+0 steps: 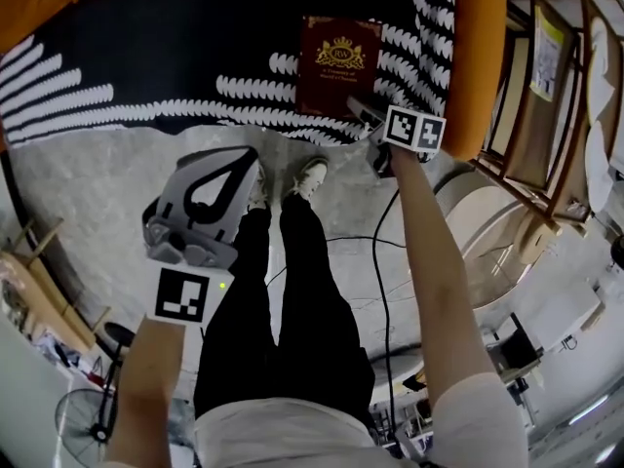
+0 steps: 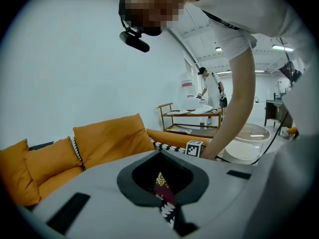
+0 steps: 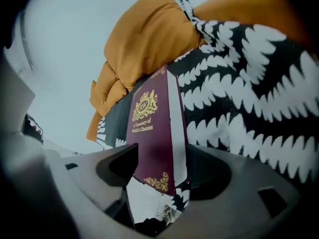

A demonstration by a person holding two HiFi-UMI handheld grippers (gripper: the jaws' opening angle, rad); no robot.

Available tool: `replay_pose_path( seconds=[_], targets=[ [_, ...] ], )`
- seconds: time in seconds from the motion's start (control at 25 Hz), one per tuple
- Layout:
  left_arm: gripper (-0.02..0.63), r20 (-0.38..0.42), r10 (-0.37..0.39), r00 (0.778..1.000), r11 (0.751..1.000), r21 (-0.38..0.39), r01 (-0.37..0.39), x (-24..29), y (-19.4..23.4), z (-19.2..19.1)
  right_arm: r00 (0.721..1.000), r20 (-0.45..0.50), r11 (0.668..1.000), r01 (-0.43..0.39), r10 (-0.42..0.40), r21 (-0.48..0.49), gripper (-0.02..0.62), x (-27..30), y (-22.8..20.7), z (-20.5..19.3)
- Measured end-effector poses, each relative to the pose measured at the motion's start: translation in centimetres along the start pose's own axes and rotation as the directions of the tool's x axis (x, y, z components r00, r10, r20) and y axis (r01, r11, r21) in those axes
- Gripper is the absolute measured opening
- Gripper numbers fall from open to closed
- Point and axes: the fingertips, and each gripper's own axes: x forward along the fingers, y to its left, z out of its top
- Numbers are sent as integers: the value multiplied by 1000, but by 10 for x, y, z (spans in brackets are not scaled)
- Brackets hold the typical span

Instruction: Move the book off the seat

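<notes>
— Where's the book?
— Lying flat, cover up, on the black-and-white seat, at twelve o'clock in the head view.
— And the right gripper?
— It is at the book's five o'clock corner, jaws pinching that corner.
— The left gripper?
— At nine o'clock over the floor, jaws pressed together on nothing.
— Anything holding things?
— The wooden rack at two o'clock, with a yellow sheet on it.
</notes>
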Motion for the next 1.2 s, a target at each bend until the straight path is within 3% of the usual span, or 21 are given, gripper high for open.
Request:
replay_pose_path(
  seconds=[0.16, 0.48, 0.88, 1.2],
  targets=[
    [16, -4, 23, 1000, 1000, -15, -23, -1, 3, 3, 996, -72, 999, -50, 51, 10, 310, 14, 3, -11],
    [15, -38, 20, 999, 999, -44, -22, 7, 5, -20, 985, -99, 990, -135, 138, 44, 309, 15, -7, -6],
    [15, -42, 37, 998, 998, -53, -40, 10, -2, -17, 997, 20, 998, -69, 69, 7, 337, -1, -19, 6],
    [16, -55, 32, 998, 997, -70, -36, 9, -9, -26, 987, -68, 989, -147, 149, 21, 348, 10, -21, -4]
  ],
)
